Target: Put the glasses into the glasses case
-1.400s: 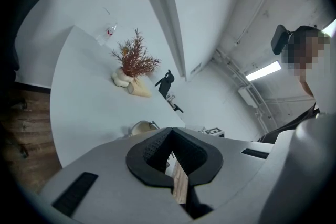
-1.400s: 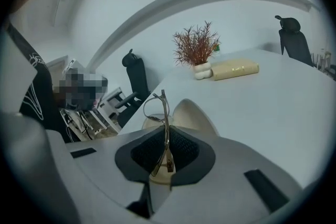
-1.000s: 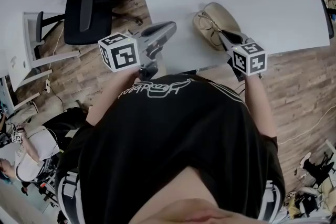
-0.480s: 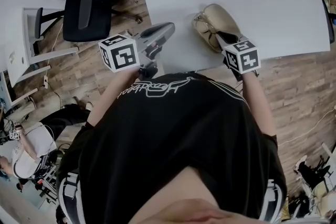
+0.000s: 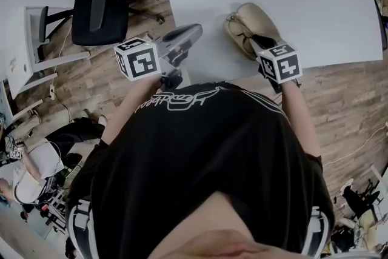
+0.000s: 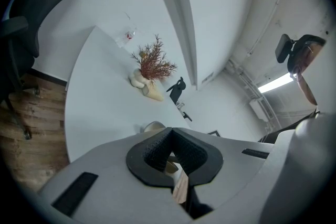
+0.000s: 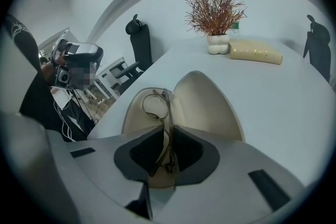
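The beige glasses case (image 5: 257, 20) lies open on the white table (image 5: 315, 3), close to its near edge. In the right gripper view, thin wire-framed glasses (image 7: 157, 105) hang just over the left half of the case (image 7: 210, 107). My right gripper (image 7: 167, 152) is shut on their frame, and it stands at the case's near end (image 5: 254, 42). My left gripper (image 5: 193, 32) hovers at the table's left corner, well apart from the case. Its jaws (image 6: 170, 153) are shut with nothing between them.
A red-brown plant in a white pot (image 7: 214, 10) and a long beige pouch (image 7: 255, 52) sit at the table's far side. A black office chair (image 5: 97, 9) stands on the wooden floor to the left. The table's near edge runs just under both grippers.
My right gripper has shifted slightly left and forward with the glasses, which now sit lower over the case. The left gripper has barely moved.
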`<state>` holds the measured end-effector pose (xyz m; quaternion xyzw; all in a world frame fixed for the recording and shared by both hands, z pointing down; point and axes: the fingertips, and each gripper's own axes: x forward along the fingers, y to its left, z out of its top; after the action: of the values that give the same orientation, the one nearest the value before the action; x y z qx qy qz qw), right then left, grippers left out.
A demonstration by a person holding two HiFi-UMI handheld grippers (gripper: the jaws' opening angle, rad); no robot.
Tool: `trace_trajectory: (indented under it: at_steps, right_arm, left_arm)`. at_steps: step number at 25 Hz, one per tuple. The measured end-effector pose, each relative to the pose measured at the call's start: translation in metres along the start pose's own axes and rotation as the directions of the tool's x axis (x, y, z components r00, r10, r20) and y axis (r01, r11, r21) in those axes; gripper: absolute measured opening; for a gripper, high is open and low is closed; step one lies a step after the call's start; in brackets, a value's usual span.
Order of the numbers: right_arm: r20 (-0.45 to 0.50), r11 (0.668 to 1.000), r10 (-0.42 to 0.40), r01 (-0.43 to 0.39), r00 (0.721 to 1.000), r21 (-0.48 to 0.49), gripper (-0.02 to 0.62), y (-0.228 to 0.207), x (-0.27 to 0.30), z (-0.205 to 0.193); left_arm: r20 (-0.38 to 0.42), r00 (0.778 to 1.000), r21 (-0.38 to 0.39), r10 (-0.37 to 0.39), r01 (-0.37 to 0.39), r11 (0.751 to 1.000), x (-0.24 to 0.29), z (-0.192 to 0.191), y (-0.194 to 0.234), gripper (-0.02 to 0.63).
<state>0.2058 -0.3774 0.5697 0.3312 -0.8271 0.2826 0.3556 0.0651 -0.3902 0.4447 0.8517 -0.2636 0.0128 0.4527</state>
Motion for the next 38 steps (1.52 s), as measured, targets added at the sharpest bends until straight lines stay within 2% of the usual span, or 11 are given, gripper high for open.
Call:
trace_trajectory:
  at_steps: [4,9,11,15,21,25,32,38]
  right_arm:
    - [0.026,0.999,-0.034,0.034,0.999,0.005,0.025,-0.002,-0.003,0.005]
    - [0.144,0.994,-0.096,0.086,0.985,0.072,0.037,-0.007,-0.018,0.021]
    - [0.211,0.99,-0.129,0.113,0.969,0.084,0.052,-0.007,-0.029,0.031]
    - [0.367,0.986,-0.164,0.136,0.916,0.101,0.052,0.01,-0.06,0.048]
    - [0.488,0.99,-0.12,0.069,0.864,0.12,0.051,0.08,-0.096,0.051]
    - [0.537,0.989,-0.113,0.046,0.836,0.138,0.035,0.122,-0.124,0.036]
    - [0.629,0.996,-0.053,0.0,0.775,0.084,0.025,0.226,-0.172,0.02]
    - [0.683,0.997,-0.022,-0.032,0.73,0.066,0.021,0.29,-0.206,-0.004]
  left_arm:
    - [0.015,1.0,-0.004,0.002,-0.001,1.0,-0.009,-0.004,0.002,0.008]
    - [0.031,1.0,-0.024,-0.004,0.004,1.0,-0.029,-0.011,0.002,0.008]
    - [0.041,0.999,-0.018,-0.005,0.005,1.0,-0.038,-0.014,-0.001,0.008]
    - [0.05,0.998,-0.011,-0.024,0.025,1.0,-0.06,-0.024,-0.01,0.008]
    - [0.073,0.994,-0.025,-0.082,0.084,0.996,-0.108,-0.043,-0.034,0.008]
    - [0.077,0.992,-0.013,-0.101,0.102,0.995,-0.134,-0.064,-0.059,0.008]
    - [0.078,0.981,0.083,-0.18,0.173,0.981,-0.193,-0.094,-0.108,0.008]
    - [0.047,0.965,0.18,-0.257,0.245,0.953,-0.219,-0.118,-0.159,0.008]
